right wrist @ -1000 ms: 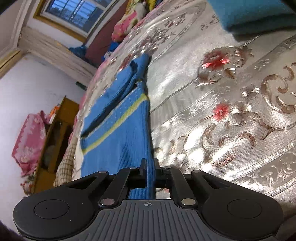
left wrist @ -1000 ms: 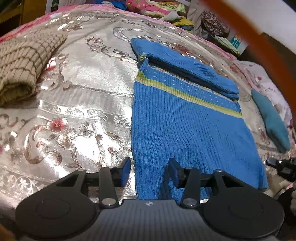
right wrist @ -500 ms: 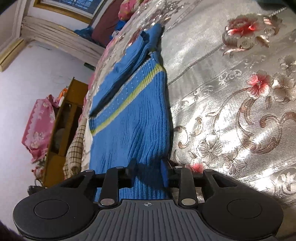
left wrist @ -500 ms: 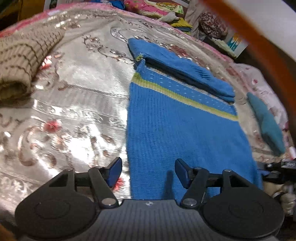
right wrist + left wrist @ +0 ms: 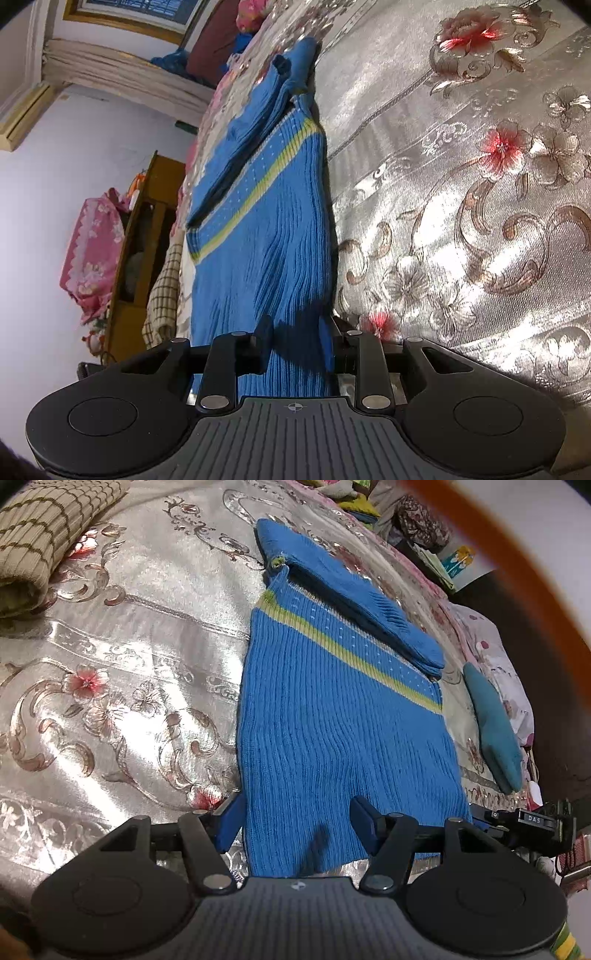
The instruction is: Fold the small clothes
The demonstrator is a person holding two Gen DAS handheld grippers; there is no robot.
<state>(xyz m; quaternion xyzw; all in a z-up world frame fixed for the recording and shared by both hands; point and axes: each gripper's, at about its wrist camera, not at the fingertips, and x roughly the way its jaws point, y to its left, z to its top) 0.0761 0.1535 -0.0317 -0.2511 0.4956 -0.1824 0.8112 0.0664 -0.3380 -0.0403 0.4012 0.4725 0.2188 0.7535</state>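
A blue knit sweater (image 5: 332, 716) with a yellow-green stripe lies flat on the silver floral bedspread (image 5: 122, 686), one sleeve (image 5: 343, 590) folded across its top. My left gripper (image 5: 297, 819) is open and straddles the near left corner of the hem, one fingertip (image 5: 231, 818) over the bedspread and the other over the knit. My right gripper (image 5: 295, 338) is open at the opposite hem corner. The sweater (image 5: 266, 236) lies slack between its fingertips (image 5: 264, 332), unpinched. The right gripper's tip (image 5: 517, 818) shows at the right edge of the left wrist view.
A folded beige checked cloth (image 5: 40, 542) lies at the far left of the bed, and a folded teal piece (image 5: 491, 731) at the right by the bed edge. A wooden cabinet (image 5: 147, 240) and a pink covered item (image 5: 92, 251) stand beyond the bed.
The right gripper, shut on the sweater's hem corner before, has opened and the corner lies flat. The left gripper's fingers spread wider, and its view tipped down toward the hem.
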